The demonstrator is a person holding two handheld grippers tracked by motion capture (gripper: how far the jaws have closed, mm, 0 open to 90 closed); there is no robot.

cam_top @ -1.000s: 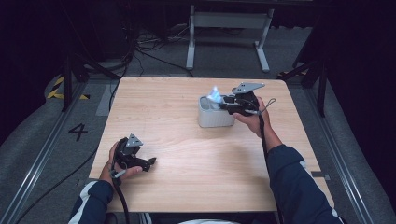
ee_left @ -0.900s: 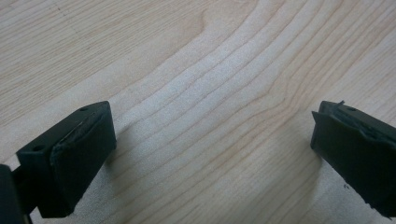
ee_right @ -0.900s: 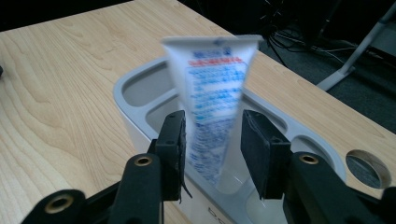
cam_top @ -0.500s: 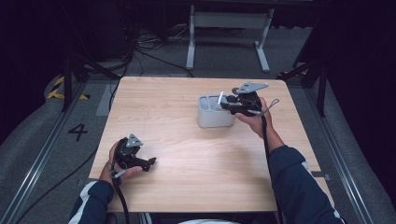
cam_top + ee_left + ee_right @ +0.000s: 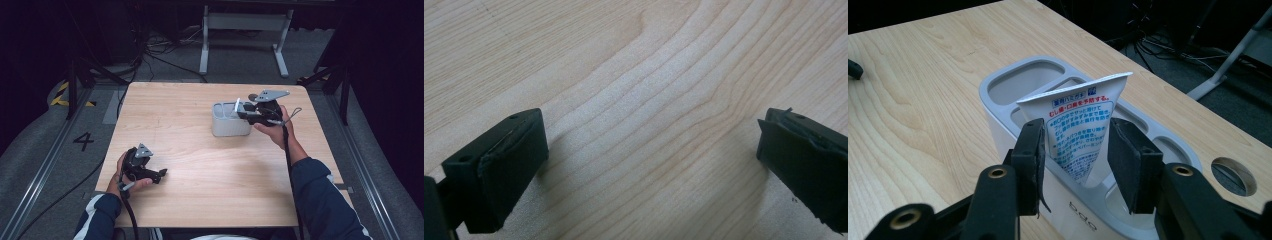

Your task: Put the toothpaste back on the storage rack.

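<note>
A dark room with cables on the floor surrounds a pale wooden bench (image 5: pixel 200 150), bare apart from a grey holder (image 5: pixel 230 122) with several open compartments in its top.

A white tube (image 5: pixel 1080 132) printed with blue and red text stands in one of the holder's slots. Its long axis runs nearly vertical, leaning slightly; the flat crimped end points up and the narrower end goes down into the slot, out of sight. The right hand-held gripper (image 5: pixel 1075 160) sits just at the holder's side, its jaws on either side of the tube. They stand narrow, close to the tube's faces, but I cannot tell whether they press on it.

The left hand-held gripper (image 5: pixel 649 155) rests well apart from the holder, near the bench's front edge, jaws spread wide over bare wood and holding nothing.

The likely trouble: if the right jaws pull away at an angle while gripping, the tube could lift out or tip the light holder. If they let go while the tube is only part-seated, it may lean and fall across the neighbouring compartments.
</note>
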